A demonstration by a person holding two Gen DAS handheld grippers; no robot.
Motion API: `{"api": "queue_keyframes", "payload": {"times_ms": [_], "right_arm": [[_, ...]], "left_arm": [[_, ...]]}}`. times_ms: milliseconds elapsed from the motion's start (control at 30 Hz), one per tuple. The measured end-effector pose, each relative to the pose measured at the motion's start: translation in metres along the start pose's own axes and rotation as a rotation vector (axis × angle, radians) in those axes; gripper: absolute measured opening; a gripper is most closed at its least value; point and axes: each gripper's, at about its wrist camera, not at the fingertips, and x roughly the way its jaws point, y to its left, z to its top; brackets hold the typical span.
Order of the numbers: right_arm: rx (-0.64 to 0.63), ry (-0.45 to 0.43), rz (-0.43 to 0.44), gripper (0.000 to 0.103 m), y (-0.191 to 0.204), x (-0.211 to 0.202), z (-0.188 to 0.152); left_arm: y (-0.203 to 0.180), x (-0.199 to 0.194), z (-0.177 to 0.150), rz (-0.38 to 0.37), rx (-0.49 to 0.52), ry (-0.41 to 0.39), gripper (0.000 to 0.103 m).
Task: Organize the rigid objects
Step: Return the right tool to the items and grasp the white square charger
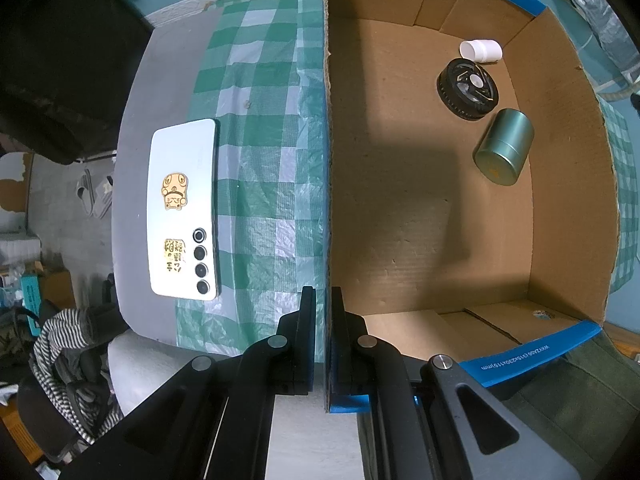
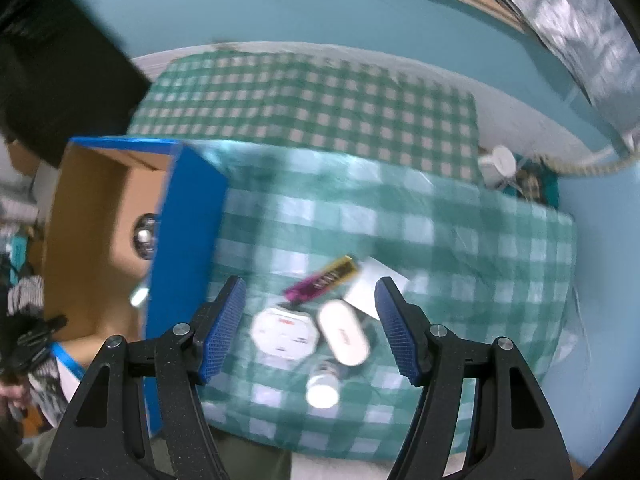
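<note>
My left tongs (image 1: pixel 323 300) are clamped on the near wall of the open brown cardboard box with blue outer sides (image 1: pixel 568 184). Inside, at its far right, lie a white plastic bottle (image 1: pixel 480 50), a black round wheel-like part (image 1: pixel 467 89) and a green metal tin (image 1: pixel 504 146) (all on their sides). My right tongs (image 2: pixel 310 294) hang half open and empty over the green-checked cloth on the table (image 2: pixel 460 232), above a white octagonal case (image 2: pixel 285 334), a white oval case (image 2: pixel 343 333) and a magenta-and-gold bar (image 2: pixel 322 280).
</note>
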Motion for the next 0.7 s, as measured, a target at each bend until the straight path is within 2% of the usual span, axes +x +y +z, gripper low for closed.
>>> {"api": "queue_keyframes", "payload": {"times_ms": [167, 300, 500, 700], "right_arm": [[0.133, 0.035, 0.007, 0.067, -0.039, 0.027, -0.002], [0.195, 0.065, 0.014, 0.067, -0.055, 0.050, -0.004], [0.239, 0.112, 0.027, 0.067, -0.065, 0.079, -0.006], [0.243, 0.134, 0.022, 0.067, -0.067, 0.091, -0.008]], "left_arm": [[-0.001, 0.002, -0.002, 0.003, 0.000, 0.003, 0.005], [-0.002, 0.003, -0.002, 0.007, -0.002, 0.005, 0.005], [-0.002, 0.003, -0.002, 0.008, -0.009, 0.004, 0.005], [0.000, 0.003, -0.002, 0.006, -0.024, 0.003, 0.005]]}}
